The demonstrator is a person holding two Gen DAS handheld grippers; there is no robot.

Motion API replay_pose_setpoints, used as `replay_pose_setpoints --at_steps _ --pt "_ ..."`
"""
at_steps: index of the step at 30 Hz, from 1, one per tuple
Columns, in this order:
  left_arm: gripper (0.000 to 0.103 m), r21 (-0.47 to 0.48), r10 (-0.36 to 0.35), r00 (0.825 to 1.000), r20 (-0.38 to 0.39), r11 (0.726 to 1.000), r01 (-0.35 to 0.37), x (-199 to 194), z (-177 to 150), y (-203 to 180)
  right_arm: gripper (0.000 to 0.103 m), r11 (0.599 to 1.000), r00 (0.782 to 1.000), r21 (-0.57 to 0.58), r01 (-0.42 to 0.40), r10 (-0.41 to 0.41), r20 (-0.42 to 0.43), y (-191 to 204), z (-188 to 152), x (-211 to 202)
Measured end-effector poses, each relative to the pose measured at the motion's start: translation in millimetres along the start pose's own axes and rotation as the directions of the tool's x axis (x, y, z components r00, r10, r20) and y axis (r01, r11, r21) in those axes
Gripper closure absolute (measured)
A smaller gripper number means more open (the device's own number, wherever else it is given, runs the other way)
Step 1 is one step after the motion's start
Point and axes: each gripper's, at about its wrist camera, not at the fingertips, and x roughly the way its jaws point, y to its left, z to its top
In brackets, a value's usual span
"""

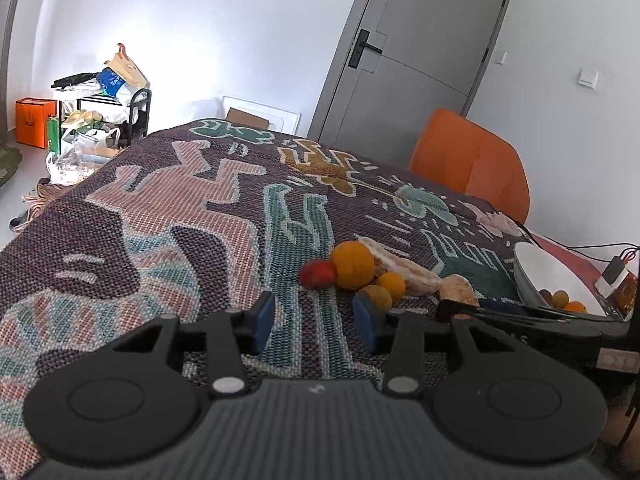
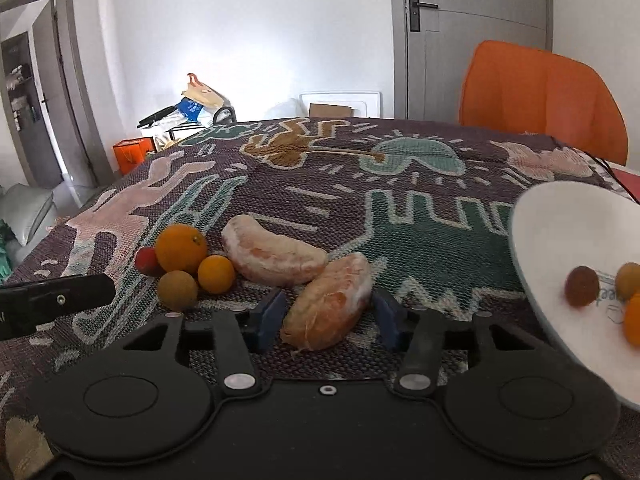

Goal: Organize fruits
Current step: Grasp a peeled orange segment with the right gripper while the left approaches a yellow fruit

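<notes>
Fruit lies in a cluster on the patterned cloth: a large orange [image 2: 181, 247], a small orange [image 2: 216, 274], a brownish round fruit [image 2: 177, 290], a red fruit [image 2: 145, 261] and two peeled pomelo segments [image 2: 272, 256]. My right gripper [image 2: 329, 316] is open, its blue fingers on either side of the nearer pomelo segment [image 2: 330, 306], apart from it. A white bowl [image 2: 560, 224] at the right holds several small fruits [image 2: 582, 286]. My left gripper [image 1: 314, 318] is open and empty, just short of the cluster [image 1: 352, 265]; the brownish fruit [image 1: 376, 298] sits by its right finger.
An orange chair [image 2: 540, 100] stands behind the table's far edge. A grey door [image 1: 416, 44] is in the back wall. Bags and a rack [image 1: 100, 112] stand on the floor at the left. A cable and a small device [image 1: 612, 272] lie beside the bowl.
</notes>
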Motion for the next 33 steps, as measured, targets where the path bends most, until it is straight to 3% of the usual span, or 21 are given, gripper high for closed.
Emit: replay_pose_setpoints --at_steps 12,23,25,27,33 --pt "0.06 -0.007 -0.008 1.0 -0.008 1.0 0.008 6.5 -3.5 -3.8 0.056 0.999 1.0 0.035 0.015 -0.015 0.008 -17.2 -8.3 -18.0" --pt "0.06 -0.002 -0.016 1.0 -0.016 1.0 0.016 12.8 -2.0 -7.4 0.052 0.999 1.0 -0.039 -0.003 0.003 0.006 -1.7 -2.3 -1.9" --pt "0.06 0.007 -0.02 1.0 -0.015 1.0 0.02 15.1 -1.3 -11.1 0.057 0.999 1.0 -0.032 -0.007 0.007 0.007 -4.0 -2.1 -2.8" --pt "0.06 0.016 -0.025 1.0 -0.015 1.0 0.026 17.4 -0.7 -15.4 0.069 1.0 1.0 -0.028 0.006 -0.006 0.011 -7.2 -2.4 -4.7" --pt "0.06 0.038 -0.039 0.999 -0.019 0.999 0.039 24.9 0.3 -26.4 0.072 1.0 1.0 -0.002 -0.028 0.028 0.009 -16.8 -3.6 -11.9"
